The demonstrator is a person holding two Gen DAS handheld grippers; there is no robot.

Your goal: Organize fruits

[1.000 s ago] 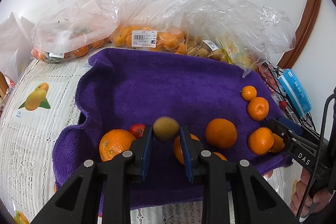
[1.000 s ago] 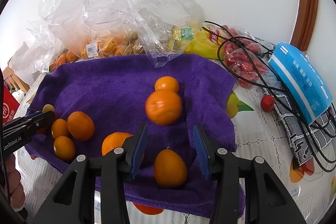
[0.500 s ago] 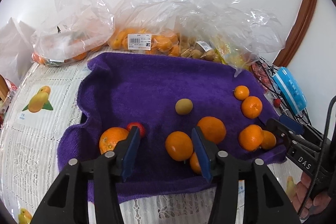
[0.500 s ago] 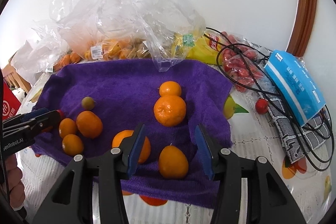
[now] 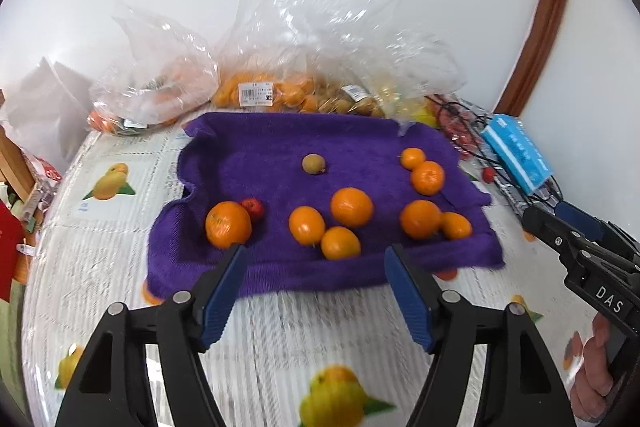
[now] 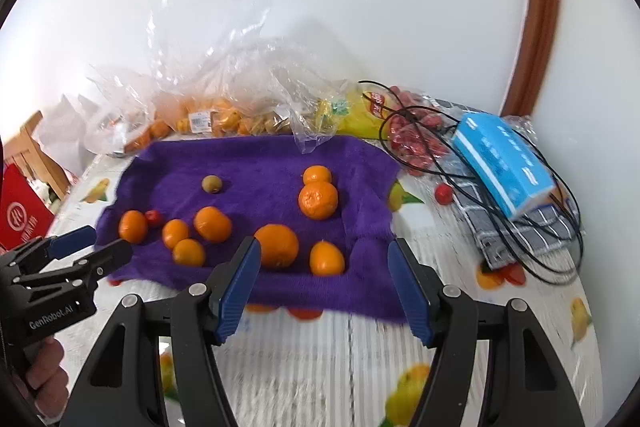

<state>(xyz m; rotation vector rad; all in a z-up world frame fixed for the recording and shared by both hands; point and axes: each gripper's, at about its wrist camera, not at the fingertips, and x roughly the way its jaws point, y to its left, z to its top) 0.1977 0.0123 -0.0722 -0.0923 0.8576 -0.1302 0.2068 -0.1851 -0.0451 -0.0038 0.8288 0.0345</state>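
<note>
Both hand-held grippers, left hand-held gripper (image 5: 316,273) and right hand-held gripper (image 6: 324,269), are opening with nothing inside; round orange fruits (image 5: 351,207) sit on the soft purple towel (image 5: 260,155), probably so they cannot roll

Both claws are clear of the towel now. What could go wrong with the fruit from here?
1. The round oranges lie loose on the purple towel; the nearest orange sits by its front edge and might roll off.
2. The black cables loop beside the towel, so the right claw could snag them.
3. The small red fruit touches a big orange; grabbing one may nudge the other.
</note>
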